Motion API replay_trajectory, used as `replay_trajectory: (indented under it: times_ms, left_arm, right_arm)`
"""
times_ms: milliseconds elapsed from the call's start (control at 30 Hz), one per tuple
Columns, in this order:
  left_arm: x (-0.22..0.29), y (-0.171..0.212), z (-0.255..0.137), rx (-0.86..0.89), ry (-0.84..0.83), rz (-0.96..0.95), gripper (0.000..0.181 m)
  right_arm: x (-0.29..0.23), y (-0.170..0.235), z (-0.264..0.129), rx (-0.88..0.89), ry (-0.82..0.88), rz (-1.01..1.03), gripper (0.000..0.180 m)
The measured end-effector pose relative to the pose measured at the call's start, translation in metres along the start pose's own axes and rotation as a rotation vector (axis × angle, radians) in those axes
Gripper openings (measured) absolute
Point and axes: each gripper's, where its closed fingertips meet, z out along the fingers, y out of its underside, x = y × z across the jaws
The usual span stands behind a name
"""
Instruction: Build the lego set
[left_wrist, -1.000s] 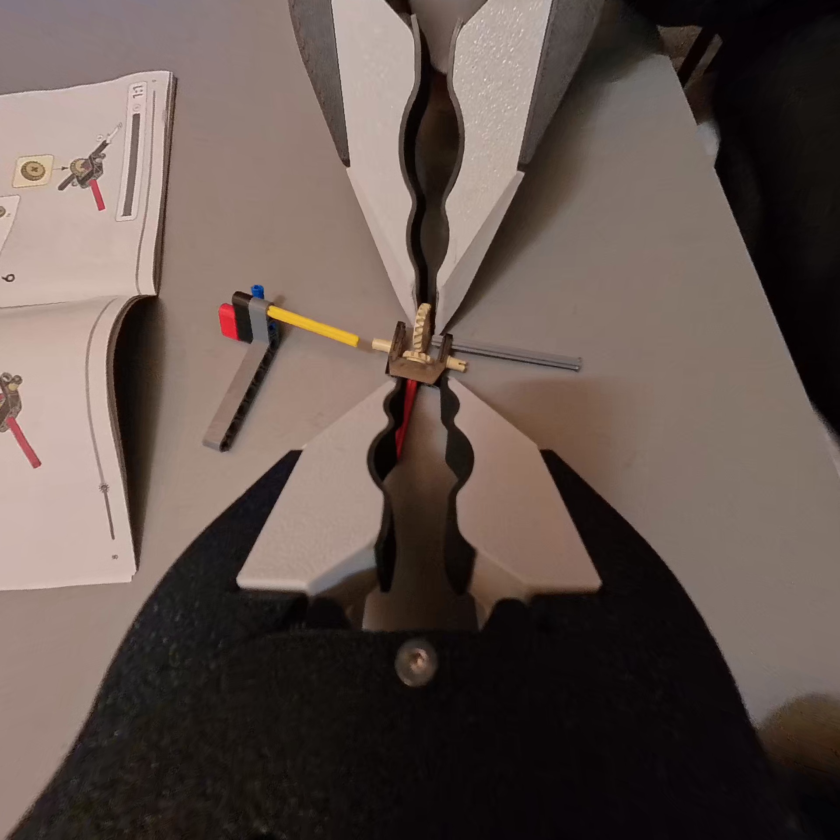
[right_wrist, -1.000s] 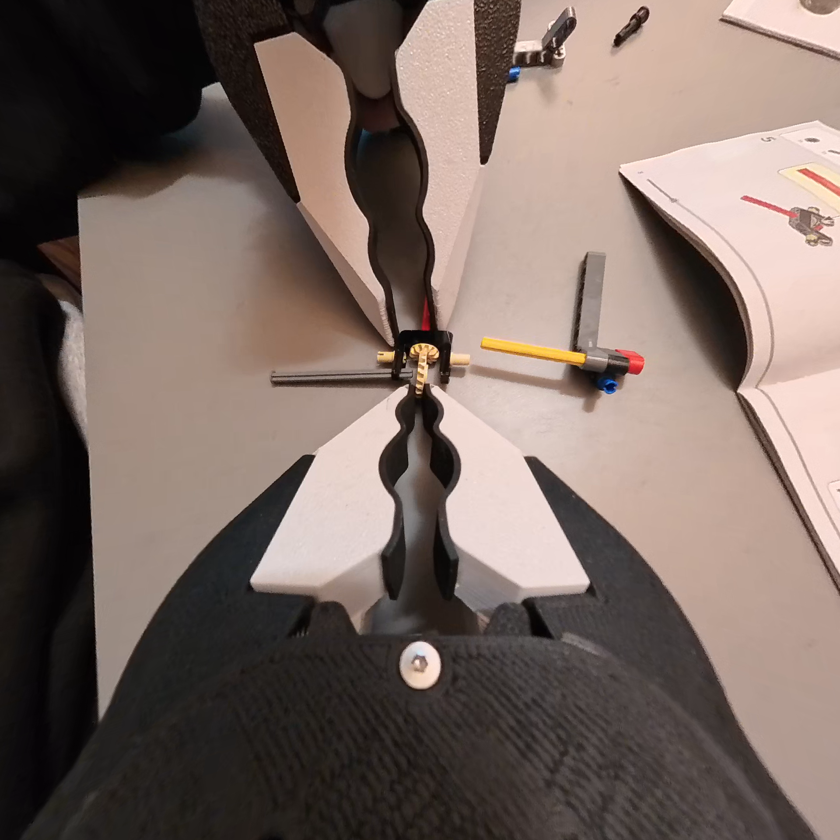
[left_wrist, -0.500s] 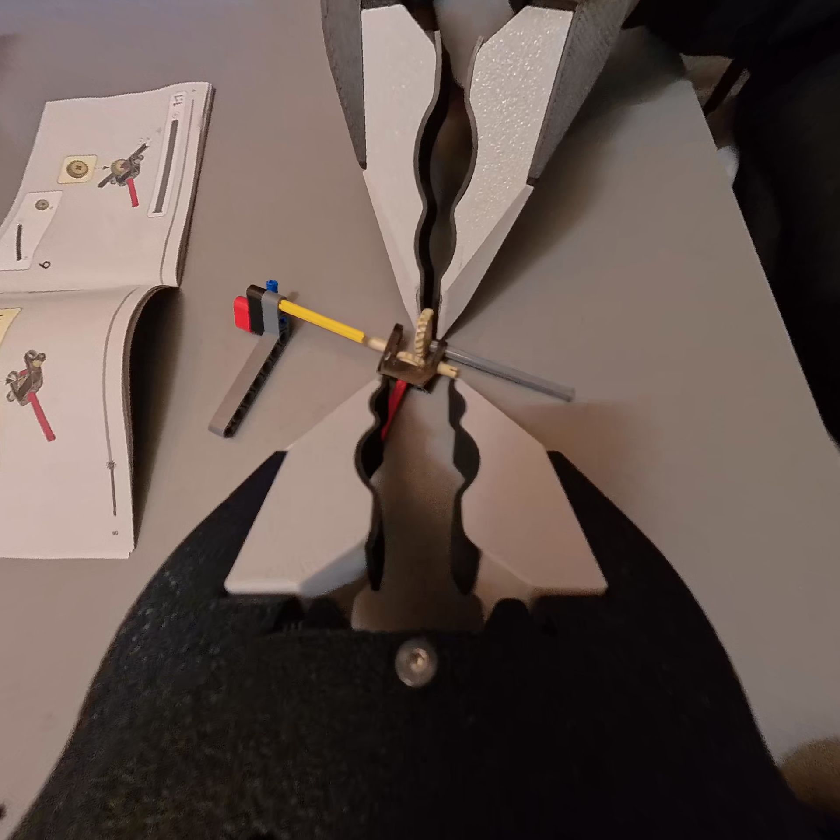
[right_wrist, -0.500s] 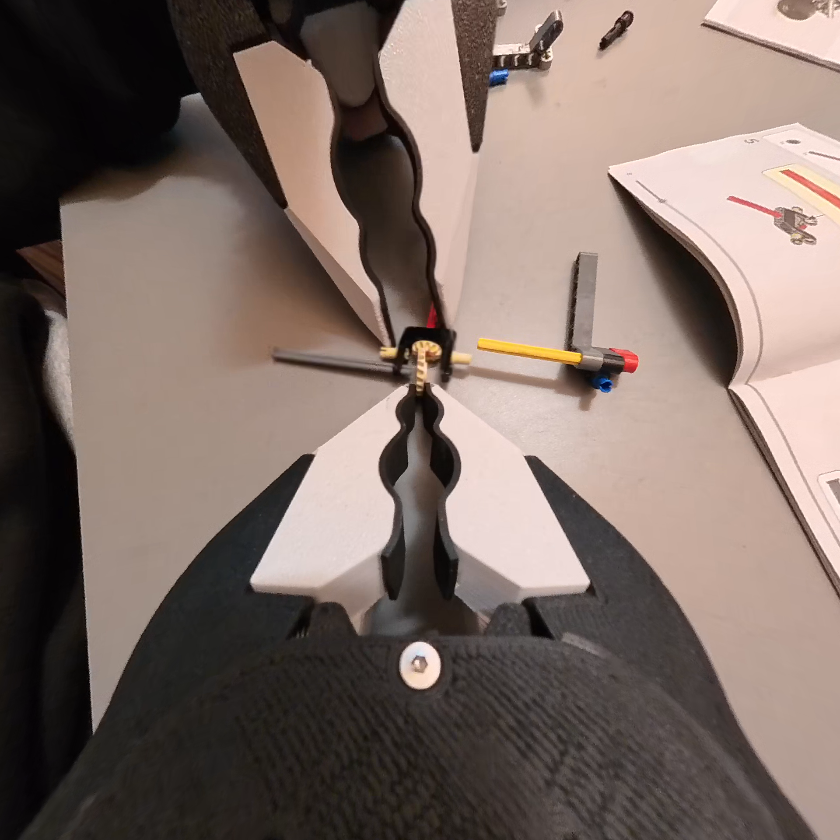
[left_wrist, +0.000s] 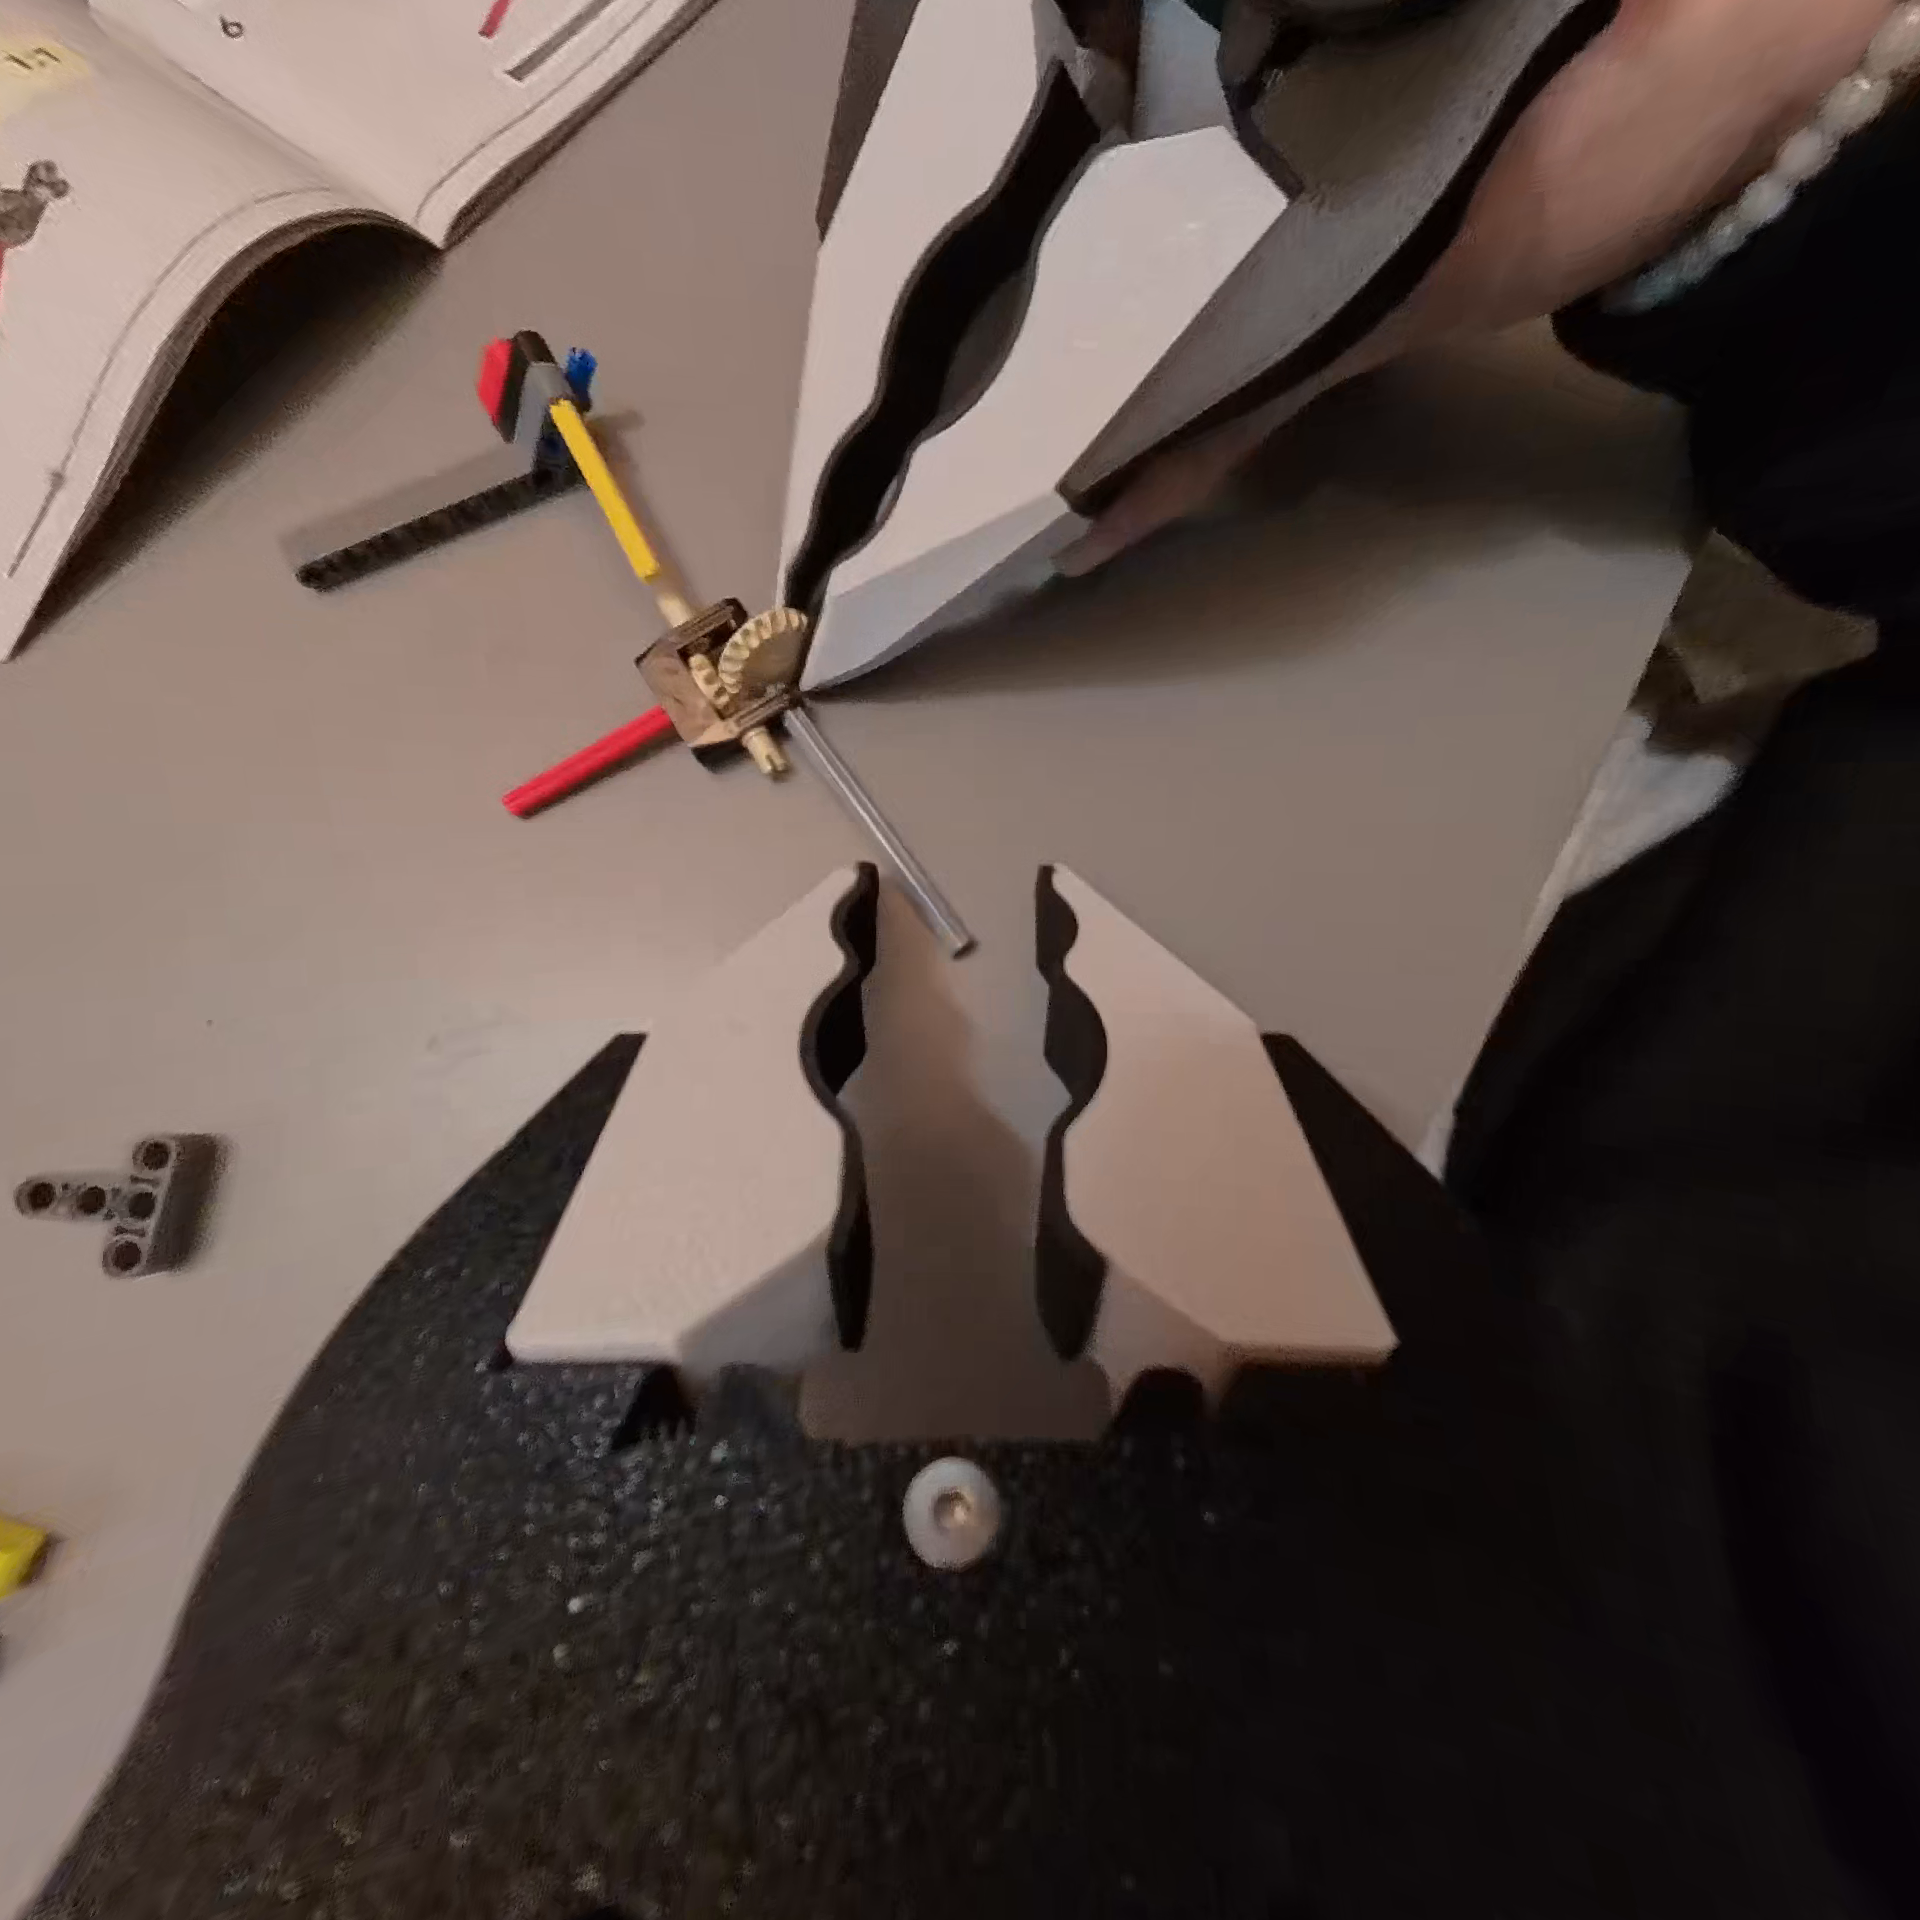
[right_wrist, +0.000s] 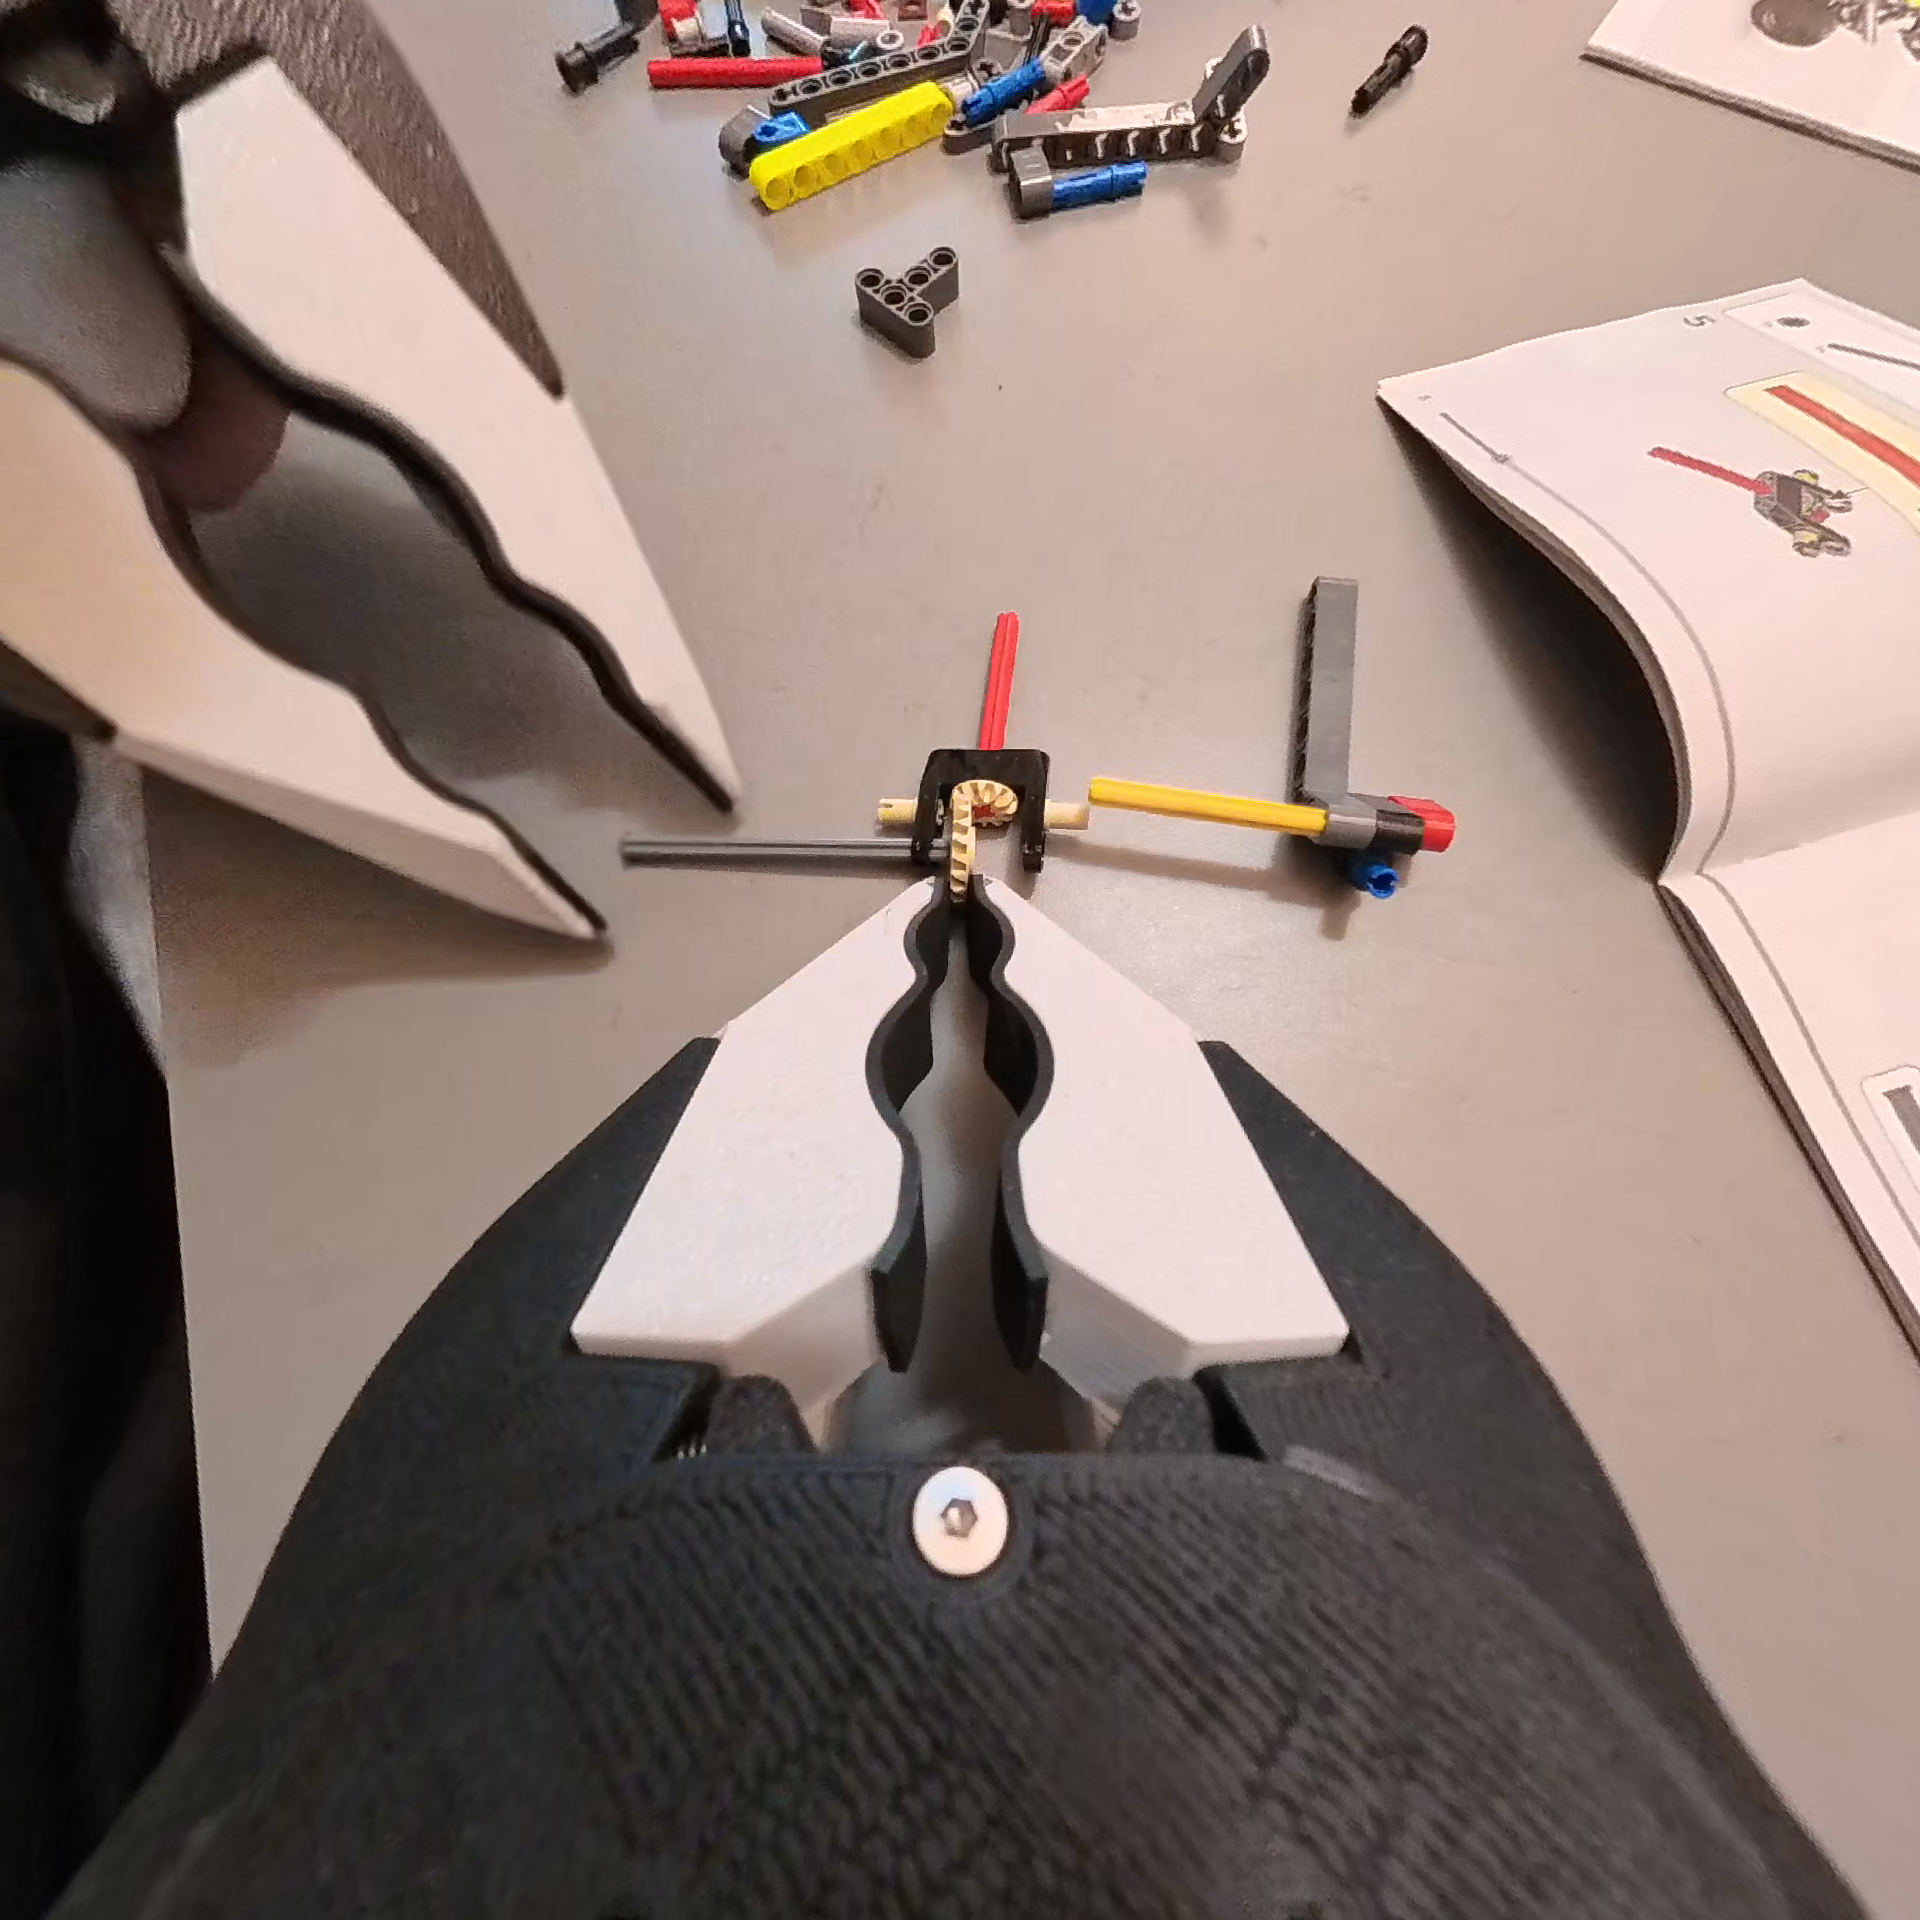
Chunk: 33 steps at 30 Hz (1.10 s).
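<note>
Change: your left gripper (left_wrist: 954, 914) has released the gear bracket (right_wrist: 982, 805), backed off, jaws wide.
Right gripper (right_wrist: 961, 888): pinches tan bevel gear (right_wrist: 964, 847).
Location: bracket on table (right_wrist: 1039, 499), grey axle (right_wrist: 764, 852) alongside.
Implication: insert axle next.

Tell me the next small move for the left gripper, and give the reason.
Probably bring the left gripper forward and shut it on the grey axle. Its jaws stand open and empty with the axle's free end just ahead of them, while the right gripper is shut on the tan gear, so the black frame is steadied.
</note>
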Motion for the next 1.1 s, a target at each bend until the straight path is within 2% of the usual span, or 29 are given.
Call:
replay_trajectory:
  times_ms: [67,167,567,867,1100]
  left_arm:
    - [-0.003,-0.003,0.008,0.016,-0.042,-0.034,0.026]
    - [-0.01,-0.008,0.013,0.032,-0.106,-0.03,0.01]
    - [-0.03,-0.003,0.008,0.062,-0.139,-0.077,0.002]
    - [-0.038,-0.012,0.003,0.145,-0.03,-0.283,0.002]
    - [-0.037,-0.013,0.008,0.121,-0.045,-0.263,0.002]
  right_arm:
    - [0.0,0.0,0.0,0.0,0.003,0.0,0.001]
    - [0.0,0.0,0.0,0.0,0.004,0.003,0.001]
    - [0.003,-0.001,0.001,0.001,0.027,0.015,0.001]
    - [0.009,-0.005,0.005,0.007,0.093,0.105,0.001]
    - [0.01,-0.007,0.007,0.011,0.103,0.138,0.001]
